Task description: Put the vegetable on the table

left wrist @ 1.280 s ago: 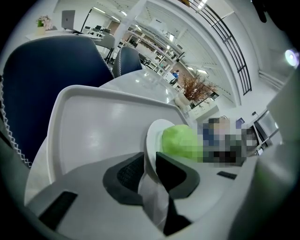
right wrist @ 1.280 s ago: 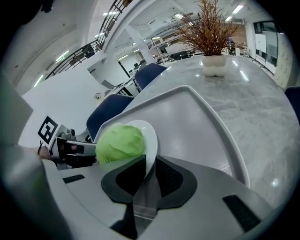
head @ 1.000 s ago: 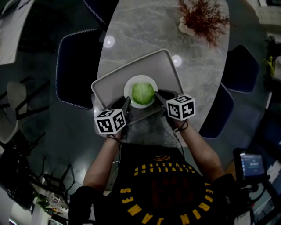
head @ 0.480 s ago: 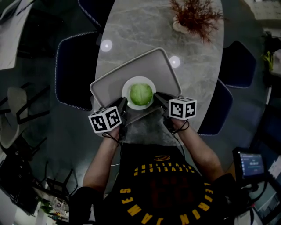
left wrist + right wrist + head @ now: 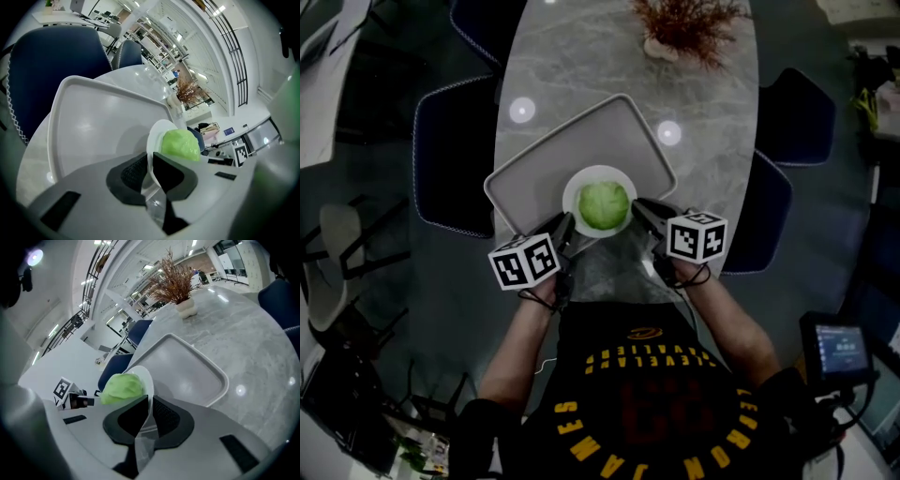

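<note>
Both grippers are clamped on one white plate (image 5: 574, 190): the left gripper (image 5: 149, 171) has its jaws shut on the plate's left rim, and the right gripper (image 5: 149, 416) pinches the opposite rim. The vegetable (image 5: 604, 205), a round pale-green head, sits in the middle of that plate. The plate lies over the near edge of a grey tray (image 5: 539, 169) on the marble table (image 5: 600, 56), near the person's body. Whether it rests on the tray or hangs just above it I cannot tell. Judging by this, the carry is nearly done; setting the plate down and letting both jaws go remains.
</note>
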Action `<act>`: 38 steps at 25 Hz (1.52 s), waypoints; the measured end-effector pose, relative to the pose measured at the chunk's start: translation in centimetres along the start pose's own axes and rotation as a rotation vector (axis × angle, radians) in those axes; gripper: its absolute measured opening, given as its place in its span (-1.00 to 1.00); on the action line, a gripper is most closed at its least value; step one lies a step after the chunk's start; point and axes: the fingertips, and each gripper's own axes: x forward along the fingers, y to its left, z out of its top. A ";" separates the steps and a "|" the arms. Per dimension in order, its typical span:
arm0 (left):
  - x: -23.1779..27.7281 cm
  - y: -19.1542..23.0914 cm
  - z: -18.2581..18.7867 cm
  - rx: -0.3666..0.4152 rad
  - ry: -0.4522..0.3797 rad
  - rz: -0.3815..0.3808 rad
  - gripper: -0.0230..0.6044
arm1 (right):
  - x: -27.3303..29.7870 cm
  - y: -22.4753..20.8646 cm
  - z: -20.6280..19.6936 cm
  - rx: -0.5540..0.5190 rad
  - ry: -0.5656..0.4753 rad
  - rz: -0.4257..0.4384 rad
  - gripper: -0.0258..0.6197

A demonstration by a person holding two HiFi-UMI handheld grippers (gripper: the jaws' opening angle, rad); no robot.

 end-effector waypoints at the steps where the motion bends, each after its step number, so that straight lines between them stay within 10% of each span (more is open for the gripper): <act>1: 0.1 0.0 0.0 0.003 0.005 -0.004 -0.79 | -0.1 -0.1 0.0 0.005 -0.010 -0.001 -0.80; 19: -0.5 -8.8 -10.0 0.139 0.076 -0.011 -0.80 | -12.6 -2.9 -7.1 0.068 -0.178 0.007 -0.82; 38: 6.5 -14.3 -21.4 0.118 0.173 0.007 -0.80 | -19.6 -13.6 -14.4 0.171 -0.159 -0.030 -0.82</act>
